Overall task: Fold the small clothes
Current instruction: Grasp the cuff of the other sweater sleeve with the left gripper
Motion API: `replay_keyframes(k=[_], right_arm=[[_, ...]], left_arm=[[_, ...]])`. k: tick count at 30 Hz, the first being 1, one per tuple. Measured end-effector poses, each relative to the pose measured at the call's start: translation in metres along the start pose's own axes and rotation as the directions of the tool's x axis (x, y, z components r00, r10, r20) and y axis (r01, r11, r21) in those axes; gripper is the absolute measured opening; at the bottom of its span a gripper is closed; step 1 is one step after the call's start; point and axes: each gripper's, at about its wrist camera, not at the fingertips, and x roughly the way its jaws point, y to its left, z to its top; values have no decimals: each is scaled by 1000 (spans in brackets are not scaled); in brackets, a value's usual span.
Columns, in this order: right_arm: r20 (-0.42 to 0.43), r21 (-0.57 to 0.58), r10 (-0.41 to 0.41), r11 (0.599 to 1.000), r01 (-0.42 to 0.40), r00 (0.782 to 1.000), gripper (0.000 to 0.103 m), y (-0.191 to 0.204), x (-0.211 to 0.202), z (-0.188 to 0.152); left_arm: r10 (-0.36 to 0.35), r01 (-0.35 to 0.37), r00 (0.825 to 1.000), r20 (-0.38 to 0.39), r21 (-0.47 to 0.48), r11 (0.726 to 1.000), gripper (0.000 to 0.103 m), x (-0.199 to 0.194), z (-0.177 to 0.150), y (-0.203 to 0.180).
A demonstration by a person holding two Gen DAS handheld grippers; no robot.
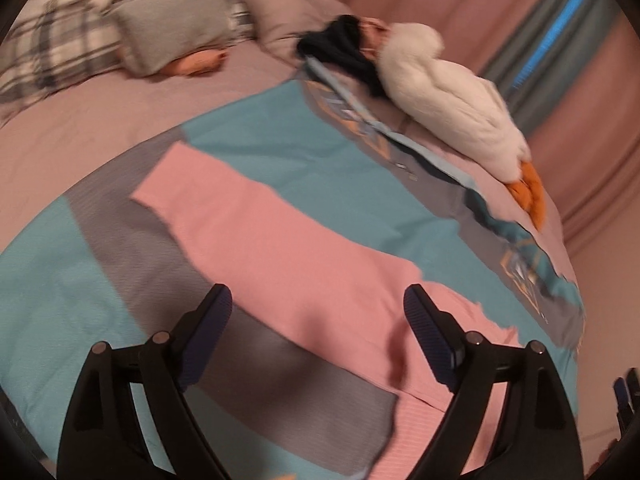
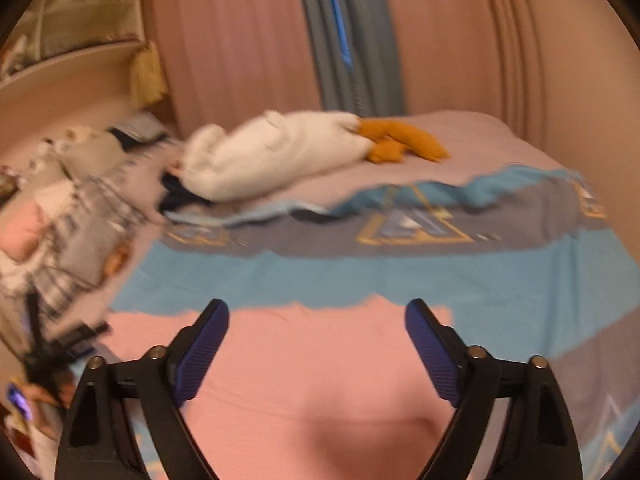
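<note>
A pink garment (image 1: pixel 280 232) lies spread flat on a teal and grey blanket (image 1: pixel 332 148) that covers the bed. In the left wrist view it runs as a long strip from upper left to lower right. My left gripper (image 1: pixel 318 296) hangs open above it, nothing between its blue pads (image 1: pixel 430 344). The right wrist view shows the same pink garment (image 2: pixel 320 380) filling the lower middle, and above it my right gripper (image 2: pixel 318 310) stands open with nothing between its fingers. Both views are blurred.
A white plush bird with orange feet (image 1: pixel 452 120) (image 2: pixel 272 152) lies at the bed's far side, next to a dark garment (image 1: pixel 348 48). Plaid bedding and pillows (image 1: pixel 80 32) are piled at the head. Pink curtains (image 2: pixel 240 40) hang behind, shelves (image 2: pixel 80 20) stand at left.
</note>
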Motion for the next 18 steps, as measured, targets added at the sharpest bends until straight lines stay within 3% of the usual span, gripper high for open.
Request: replay_keyframes(k=[4,11,18], right_arm=[[2,32,35,999,-35,999,92,9,27,-2],[-97,72,-12,997,19,995,92,-5,74,-28],[-119,123,-59,990,74,991,92,-34,78,-37]], left_arm=[[63,-64,998,-13,-79,995,87,9,6,33],[137,-138,990,-18,-177,975,86,25,12,75],[115,-118,993,-29,-286,951,75,54,23,109]])
